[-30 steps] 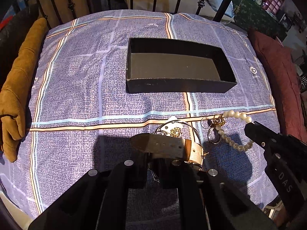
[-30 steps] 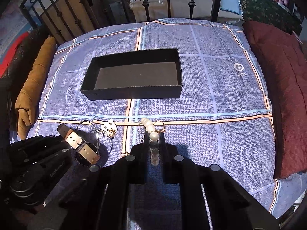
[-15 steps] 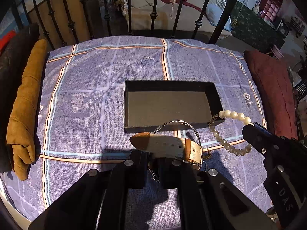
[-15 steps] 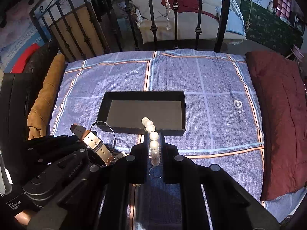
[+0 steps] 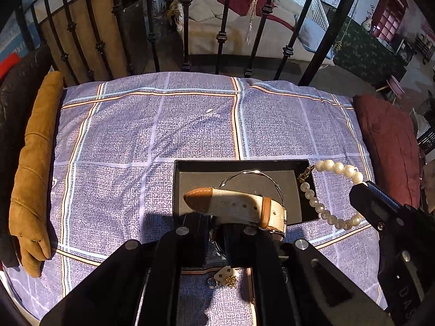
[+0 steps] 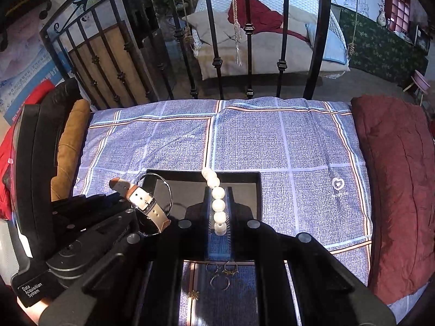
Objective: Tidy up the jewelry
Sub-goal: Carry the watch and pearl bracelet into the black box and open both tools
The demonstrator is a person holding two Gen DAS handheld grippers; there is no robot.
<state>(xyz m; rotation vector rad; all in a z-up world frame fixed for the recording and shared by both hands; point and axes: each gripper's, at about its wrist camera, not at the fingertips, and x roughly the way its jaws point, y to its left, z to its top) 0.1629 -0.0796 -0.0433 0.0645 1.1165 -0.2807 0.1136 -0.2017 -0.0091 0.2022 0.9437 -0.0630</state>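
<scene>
My left gripper [image 5: 214, 225] is shut on a watch [image 5: 236, 206] with a white and tan strap, held with a thin silver bangle [image 5: 252, 175] above the near edge of the open black box [image 5: 190, 167]. My right gripper [image 6: 218, 214] is shut on a pearl bracelet [image 6: 217, 198], which also shows in the left wrist view [image 5: 337, 168], held above the box [image 6: 244, 176]. The left gripper [image 6: 119, 217] holds the watch [image 6: 141, 201] to the left of the pearls.
Small rings and gold earrings [image 6: 221, 271] lie on the blue checked cloth [image 6: 272, 141] below the grippers; a white earring card [image 5: 224, 277] too. A tan cushion [image 5: 32, 163] lies left, a dark red one [image 6: 394, 176] right. Black iron railing [image 6: 250, 54] stands behind.
Both grippers have lifted their pieces off the cloth and moved forward over the black box. The loose rings and earrings stayed on the cloth.
</scene>
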